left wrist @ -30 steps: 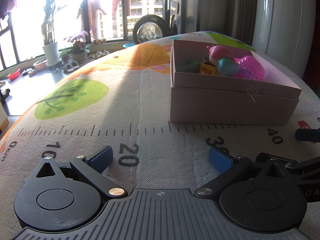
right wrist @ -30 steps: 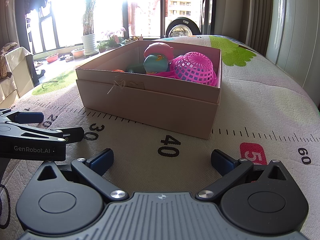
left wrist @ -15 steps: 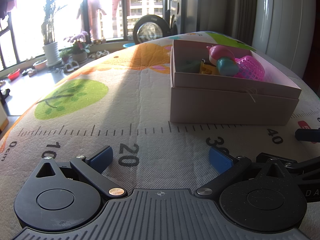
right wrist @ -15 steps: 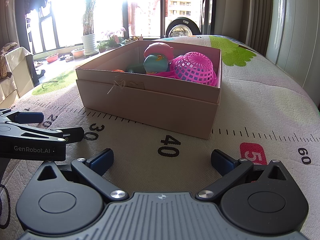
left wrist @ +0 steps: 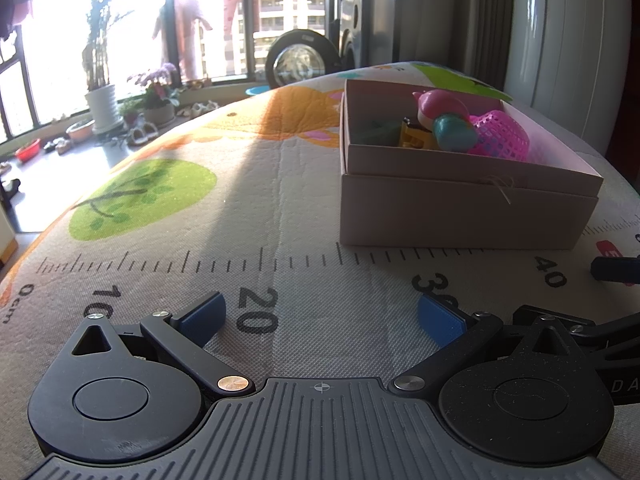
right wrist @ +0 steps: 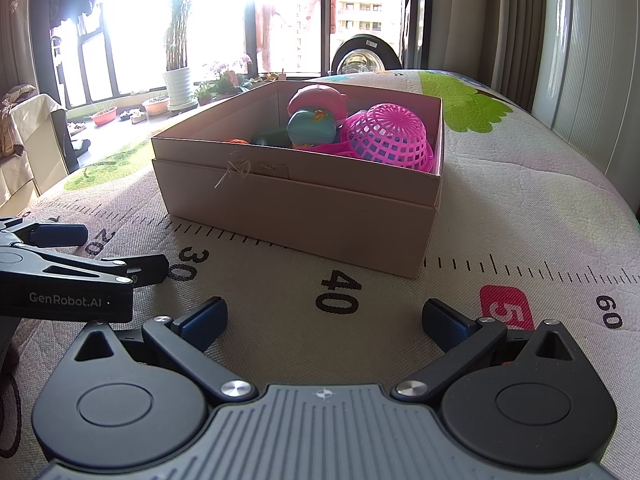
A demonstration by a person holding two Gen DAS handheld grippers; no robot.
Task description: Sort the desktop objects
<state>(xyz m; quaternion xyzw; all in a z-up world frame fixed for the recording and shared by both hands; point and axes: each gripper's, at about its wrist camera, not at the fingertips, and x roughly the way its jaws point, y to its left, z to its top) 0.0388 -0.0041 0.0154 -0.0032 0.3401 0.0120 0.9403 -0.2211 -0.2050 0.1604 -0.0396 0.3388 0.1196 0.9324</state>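
Printed play mat [left wrist: 280,184] covers the whole work surface; it carries a ruler scale with numerals 20, 30, 40 and 60, a green tree motif and orange patches. Part of it lies in sunlight, part in shade.

Cardboard box [right wrist: 304,208], pale pink-brown, open at the top, stands on the mat just behind the ruler line, between the 30 and 40 marks in the right wrist view. A frayed thread hangs on its near wall.

Contents of the box, by size: a pink plastic mesh basket [right wrist: 386,136], tipped over at the right-hand side; a pink round toy [right wrist: 318,98] toward the back; a teal toy [right wrist: 312,128] in front of it, touching the basket; a yellow piece [left wrist: 414,138] and a dark green item [left wrist: 374,132] lower down, largely hidden by the wall.

Left gripper [left wrist: 320,316] rests low over the mat near the 20 mark, jaws spread wide, nothing between them. Right gripper [right wrist: 324,320] sits near the 40 mark, facing the box, jaws likewise spread and empty. The two tools lie side by side, near each other.

Room: large windows [right wrist: 224,20] with strong backlight, potted plants [left wrist: 102,80] on the floor, a washing machine [right wrist: 366,58], grey curtains [right wrist: 516,20] at right.
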